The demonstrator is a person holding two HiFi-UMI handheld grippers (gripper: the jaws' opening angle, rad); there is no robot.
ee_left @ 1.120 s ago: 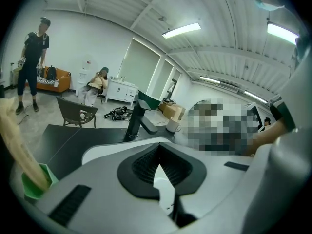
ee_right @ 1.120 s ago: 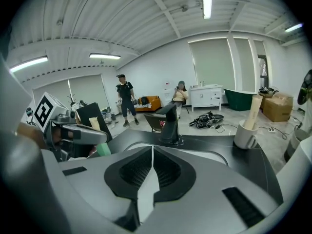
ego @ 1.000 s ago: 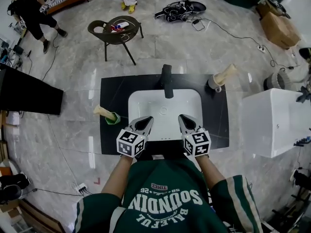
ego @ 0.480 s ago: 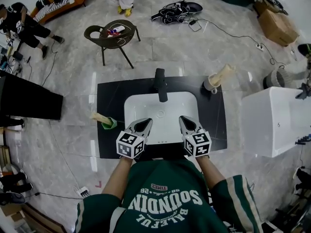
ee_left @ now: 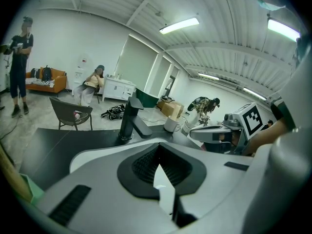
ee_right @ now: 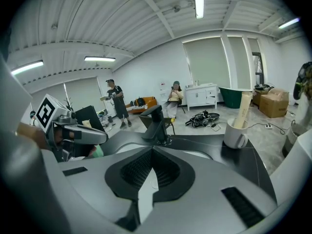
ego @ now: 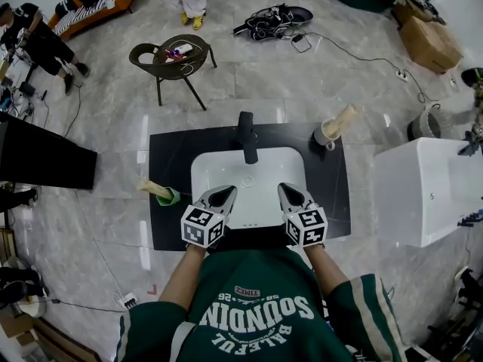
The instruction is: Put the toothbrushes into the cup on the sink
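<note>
A white cup [ego: 324,136] stands on the black sink counter [ego: 172,164] at the back right, with a beige toothbrush [ego: 343,118] leaning in it. At the counter's left edge a small green cup [ego: 169,197] holds another beige toothbrush [ego: 152,188], tilted outward. My left gripper [ego: 219,196] and right gripper [ego: 290,193] hover side by side over the front rim of the white basin [ego: 249,173], both shut and empty. The right gripper view shows the white cup [ee_right: 235,133] and its toothbrush [ee_right: 243,109] ahead to the right. In the left gripper view the green cup [ee_left: 24,190] sits at the lower left edge.
A black faucet [ego: 246,136] rises behind the basin. A white cabinet [ego: 430,191] stands to the right of the counter and a black panel [ego: 41,157] to the left. Behind are a dark chair [ego: 172,55] with small items, a black bag [ego: 275,17], cables, a cardboard box [ego: 432,40] and people.
The sink counter has drifted slightly left and up in the head view as the camera shifted. Both grippers hold the same place in front of the body, still shut.
</note>
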